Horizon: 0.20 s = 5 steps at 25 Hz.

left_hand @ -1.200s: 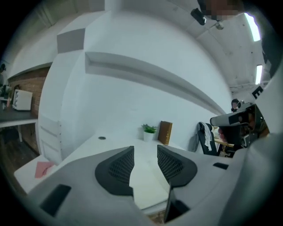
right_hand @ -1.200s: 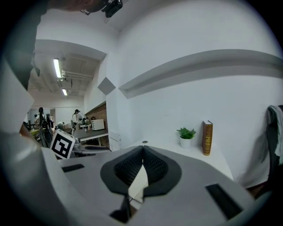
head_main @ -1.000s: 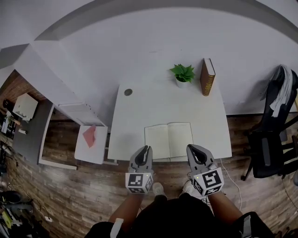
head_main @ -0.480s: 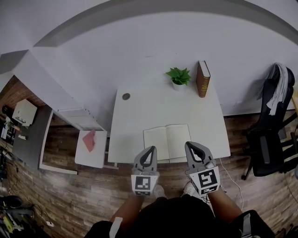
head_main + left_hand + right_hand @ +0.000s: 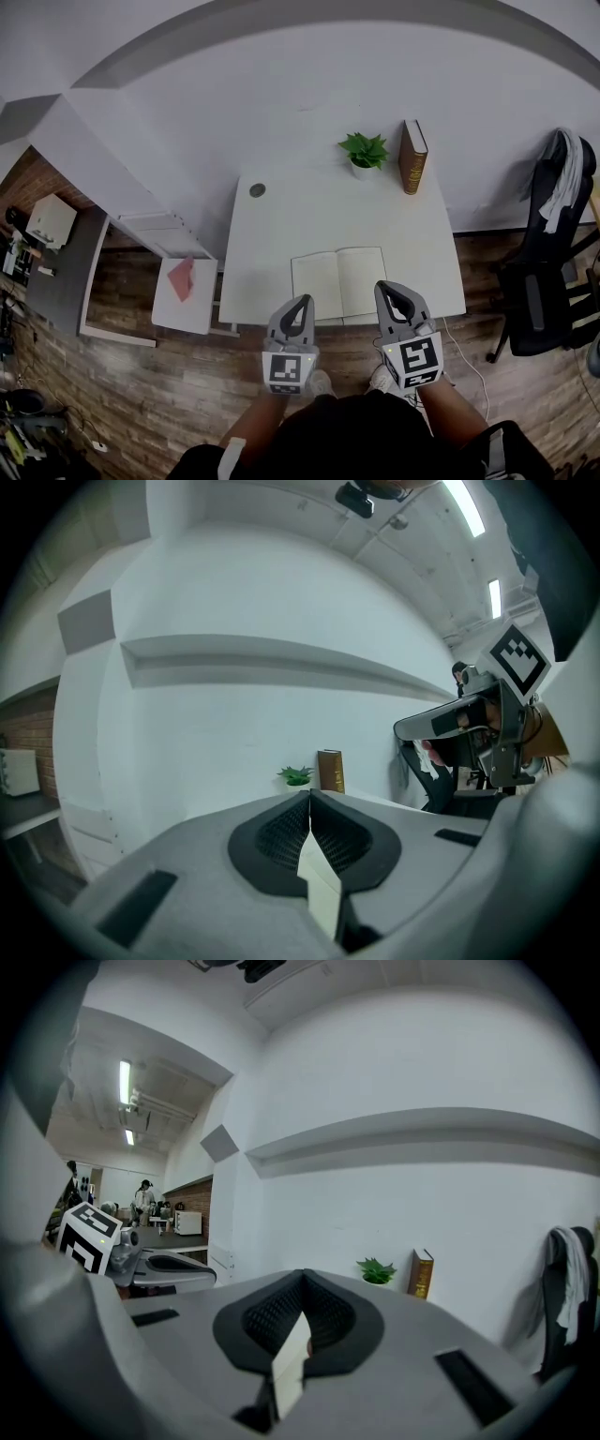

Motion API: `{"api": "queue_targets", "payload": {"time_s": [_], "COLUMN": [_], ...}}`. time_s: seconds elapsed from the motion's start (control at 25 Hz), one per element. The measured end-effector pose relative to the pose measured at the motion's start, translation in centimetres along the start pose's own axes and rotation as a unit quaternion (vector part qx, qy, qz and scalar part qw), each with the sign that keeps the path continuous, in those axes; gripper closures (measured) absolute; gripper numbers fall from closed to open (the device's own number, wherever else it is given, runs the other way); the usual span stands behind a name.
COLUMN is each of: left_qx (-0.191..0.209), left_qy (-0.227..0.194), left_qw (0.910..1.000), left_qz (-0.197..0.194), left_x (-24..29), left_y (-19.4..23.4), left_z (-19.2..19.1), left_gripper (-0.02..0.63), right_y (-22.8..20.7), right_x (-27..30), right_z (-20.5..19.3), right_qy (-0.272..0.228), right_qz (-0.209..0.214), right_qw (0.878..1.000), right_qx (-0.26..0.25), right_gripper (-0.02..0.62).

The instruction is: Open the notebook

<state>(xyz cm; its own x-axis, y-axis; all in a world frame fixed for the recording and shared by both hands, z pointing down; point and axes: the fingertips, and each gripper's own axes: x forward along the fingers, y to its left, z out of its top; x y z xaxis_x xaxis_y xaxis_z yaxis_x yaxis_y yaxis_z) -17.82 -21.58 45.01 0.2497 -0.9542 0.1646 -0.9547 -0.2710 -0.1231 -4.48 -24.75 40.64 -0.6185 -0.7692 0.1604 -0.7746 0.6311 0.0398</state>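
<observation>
Since a second ago our left gripper (image 5: 302,302) has shut its jaws and rolled more upright. Now we see its two jaws press flat on each other with nothing in them. Our right gripper (image 5: 386,287) has its jaws together too, and holds nothing. Both float side by side at the near edge of the white table (image 5: 272,244). Just past their tips lies the notebook (image 5: 339,281), already open and flat, showing two plain cream pages. Its middle fold points away from us toward the wall, and the open spread is longer from left to right. In the head view, our right gripper's tip hides a bit of its near right corner. Far back on the table stand a small green plant (image 5: 366,150) and a brown book (image 5: 413,156), upright by the wall. A dark chair (image 5: 539,300) stands to the right of the table.
</observation>
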Motion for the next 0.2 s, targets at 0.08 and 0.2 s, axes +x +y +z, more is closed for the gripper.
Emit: {"api": "queue_targets", "payload": {"time_s": [0.08, 0.2], "left_qx": [-0.001, -0.002], "left_qy": [0.0, -0.001], "left_qw": [1.0, 1.0], "left_qz": [-0.003, -0.006], "left_x": [0.05, 0.18], "left_y": [-0.05, -0.1], "left_z": [0.12, 0.29], "left_gripper": [0.598, 0.598], "right_y": [-0.05, -0.25], "right_x": [0.24, 0.43], "right_z": [0.09, 0.22], "right_qy": [-0.002, -0.004], "right_qz": [0.003, 0.004], "right_qw": [1.0, 1.0], "right_qx": [0.004, 0.003], "right_gripper": [0.597, 0.597]}}
